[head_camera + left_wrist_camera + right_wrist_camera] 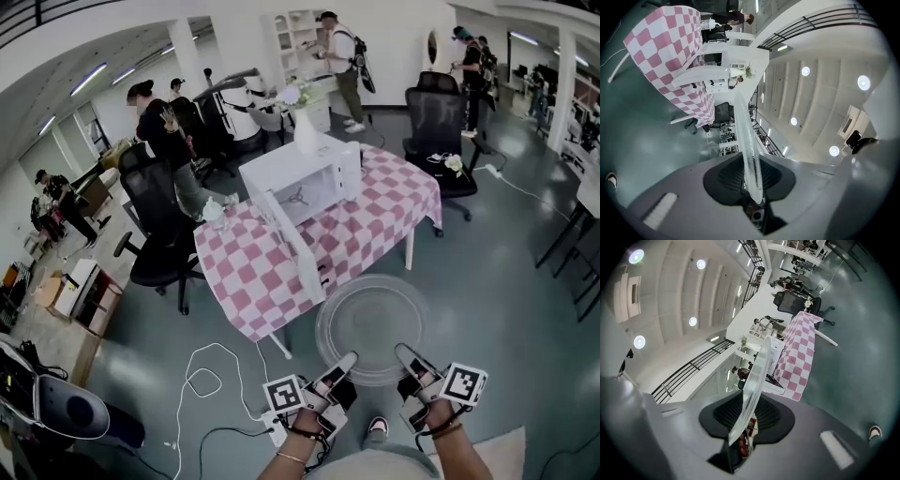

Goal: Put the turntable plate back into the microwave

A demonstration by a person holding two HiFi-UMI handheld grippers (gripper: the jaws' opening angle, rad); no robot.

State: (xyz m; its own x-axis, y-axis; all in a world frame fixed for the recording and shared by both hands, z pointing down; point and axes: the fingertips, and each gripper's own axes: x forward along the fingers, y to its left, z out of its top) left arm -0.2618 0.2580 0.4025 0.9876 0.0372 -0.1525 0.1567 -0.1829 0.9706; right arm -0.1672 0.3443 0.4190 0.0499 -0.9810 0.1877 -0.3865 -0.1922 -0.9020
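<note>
Nearest, the left gripper (345, 364) and the right gripper (409, 358) are seen side by side. Each has a white cube with black square marks on it. The near rim of the turntable plate (370, 319) is pinched by both. The left gripper's fingers are closed on the rim at the left, and the right gripper's fingers are closed on it at the right. In each gripper view the plate is seen edge on, as a thin clear strip squeezed between two grey jaws.

The plate is round, flat and made of clear glass with rings in it. The floor (487, 281) can be seen through it. The plate is held level in the air, near the near corner of the table (272, 281) but apart from it.

The floor is smooth, shiny and grey-green. A thin white cable (202, 375) is looped on it to the left.

Farther off, the table is covered with a cloth of pink and white squares that hangs over the edges. A white, box-shaped microwave (309, 157) is set on it, with its door (292, 246) swung wide open toward the near side. A small three-armed part (298, 197) is seen on the bottom inside. A white vase (306, 131) with flowers is stood on top. A black chair (436, 117) is placed to the right of the table, and people are seen far away.
</note>
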